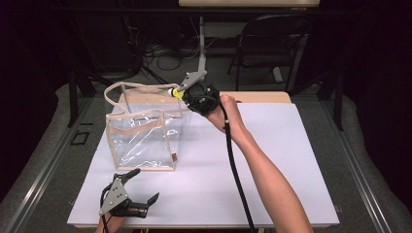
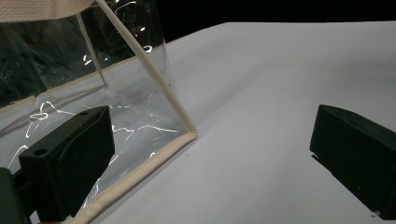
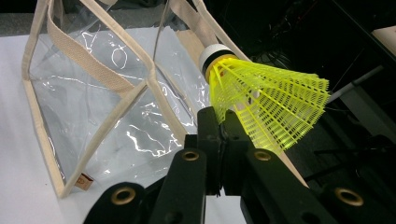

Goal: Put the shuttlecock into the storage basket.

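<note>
On the white table (image 1: 272, 160) stands a clear plastic bag (image 1: 143, 138) with beige trim, upright and open at the top, toward the left and far side of the tabletop. Its beige handle (image 1: 121, 87) arches above the rim.

At the bag's far right corner, the right gripper (image 1: 182, 93) is held above the rim, and its jaws are clamped on a yellow shuttlecock (image 1: 174, 92). From the right gripper view, the jaws pinch the edge of the shuttlecock's (image 3: 261, 100) yellow net skirt, while its white cap with a black band points up and toward the bag (image 3: 107, 107). The shuttlecock sits just beside the bag's upper trim, over the opening's edge; whether it touches the trim I cannot tell. A black cable (image 1: 235, 170) trails from this gripper along the person's forearm.

Near the front left edge of the table, the left gripper (image 1: 145, 187) lies low, close to the bag's near bottom corner. Its jaws stand wide apart with nothing between them. From the left gripper view, the bag's bottom corner (image 2: 189, 135) rests on the table (image 2: 280, 93) just ahead of the left jaw.
</note>
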The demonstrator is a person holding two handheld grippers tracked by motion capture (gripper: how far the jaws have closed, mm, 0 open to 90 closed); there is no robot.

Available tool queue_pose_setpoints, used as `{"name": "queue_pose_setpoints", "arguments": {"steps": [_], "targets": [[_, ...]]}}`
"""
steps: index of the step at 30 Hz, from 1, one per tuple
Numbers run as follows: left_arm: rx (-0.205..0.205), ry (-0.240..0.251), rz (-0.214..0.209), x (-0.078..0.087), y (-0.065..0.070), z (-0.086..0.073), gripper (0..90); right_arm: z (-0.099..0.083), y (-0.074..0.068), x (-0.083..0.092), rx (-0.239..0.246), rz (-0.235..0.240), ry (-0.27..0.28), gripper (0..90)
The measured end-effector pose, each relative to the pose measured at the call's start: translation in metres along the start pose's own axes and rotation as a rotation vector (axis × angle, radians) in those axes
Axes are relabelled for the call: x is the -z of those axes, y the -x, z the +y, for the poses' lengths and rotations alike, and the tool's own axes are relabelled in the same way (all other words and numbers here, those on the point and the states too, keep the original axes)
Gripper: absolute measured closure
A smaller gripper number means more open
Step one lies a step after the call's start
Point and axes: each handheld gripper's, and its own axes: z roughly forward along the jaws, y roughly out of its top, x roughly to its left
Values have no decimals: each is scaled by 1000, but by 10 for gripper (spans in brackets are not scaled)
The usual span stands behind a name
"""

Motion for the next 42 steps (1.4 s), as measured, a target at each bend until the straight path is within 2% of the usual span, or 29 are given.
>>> {"name": "queue_pose_setpoints", "arguments": {"steps": [18, 42], "targets": [[-1, -1, -2, 0, 0, 0, 0, 8, -3, -16, 26, 19, -44, 893], [5, 4, -2, 0, 0, 0, 0, 12, 2, -38, -7, 64, -83, 892]]}}
